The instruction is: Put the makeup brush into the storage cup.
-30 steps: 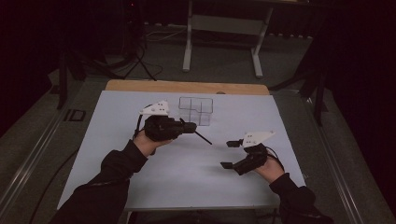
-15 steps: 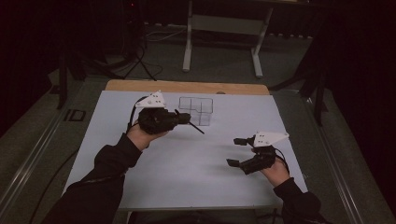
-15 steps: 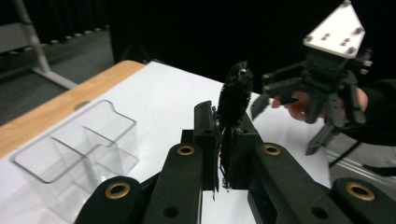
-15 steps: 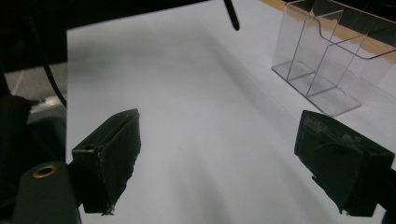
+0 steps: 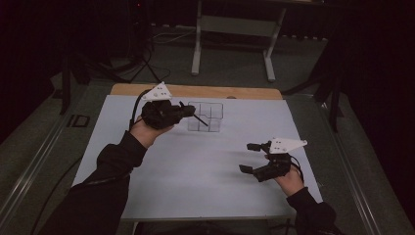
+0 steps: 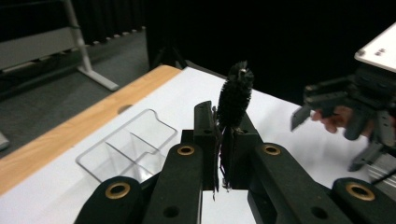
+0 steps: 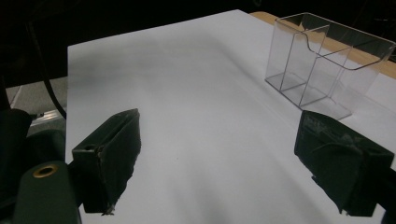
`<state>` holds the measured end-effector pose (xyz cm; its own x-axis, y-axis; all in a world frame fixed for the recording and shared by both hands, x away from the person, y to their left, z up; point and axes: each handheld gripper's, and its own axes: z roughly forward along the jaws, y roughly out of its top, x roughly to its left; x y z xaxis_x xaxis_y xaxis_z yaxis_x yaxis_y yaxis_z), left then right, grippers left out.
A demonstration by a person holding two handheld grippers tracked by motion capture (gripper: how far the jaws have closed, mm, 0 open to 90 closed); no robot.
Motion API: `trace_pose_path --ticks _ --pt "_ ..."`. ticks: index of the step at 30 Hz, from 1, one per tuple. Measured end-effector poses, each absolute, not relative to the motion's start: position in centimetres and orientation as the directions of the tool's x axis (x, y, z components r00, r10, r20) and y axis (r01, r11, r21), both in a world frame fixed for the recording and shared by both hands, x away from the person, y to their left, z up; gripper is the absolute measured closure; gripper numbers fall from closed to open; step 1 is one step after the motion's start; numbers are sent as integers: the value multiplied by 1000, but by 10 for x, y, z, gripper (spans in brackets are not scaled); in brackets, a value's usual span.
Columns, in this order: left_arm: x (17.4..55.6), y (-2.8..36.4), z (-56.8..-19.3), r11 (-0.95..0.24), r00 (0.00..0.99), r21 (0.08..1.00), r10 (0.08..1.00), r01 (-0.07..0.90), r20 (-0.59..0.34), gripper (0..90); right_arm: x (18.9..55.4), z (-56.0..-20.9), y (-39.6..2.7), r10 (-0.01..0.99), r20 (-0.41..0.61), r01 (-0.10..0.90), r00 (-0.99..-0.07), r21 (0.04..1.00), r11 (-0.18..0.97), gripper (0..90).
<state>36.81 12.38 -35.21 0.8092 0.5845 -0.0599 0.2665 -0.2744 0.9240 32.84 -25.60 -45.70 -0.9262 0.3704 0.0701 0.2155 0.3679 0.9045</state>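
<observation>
My left gripper hovers just left of a clear plastic compartment box at the far middle of the white table top. It is shut on a thin black brush, whose stem slants over the box's front. In the left gripper view the bristly brush head stands up between the closed jaws of the left gripper, with the box lower left. My right gripper is open and empty near the right front. Its view shows the right gripper over bare table and the box beyond.
A wooden strip runs along the table's far edge. Behind it on the dark floor stand a metal stand and cables. The right gripper also appears far right in the left gripper view.
My left hand has risen and moved toward the far left with the brush, bringing its tip up to the clear box. The right gripper has drifted slightly to the right.
</observation>
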Motion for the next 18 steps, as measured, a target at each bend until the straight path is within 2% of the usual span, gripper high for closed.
trace_pose_path --ticks 18 --pt "401 128 -349 -264 711 920 702 290 -23 862 330 -459 -258 378 77 221 -923 908 355 144"
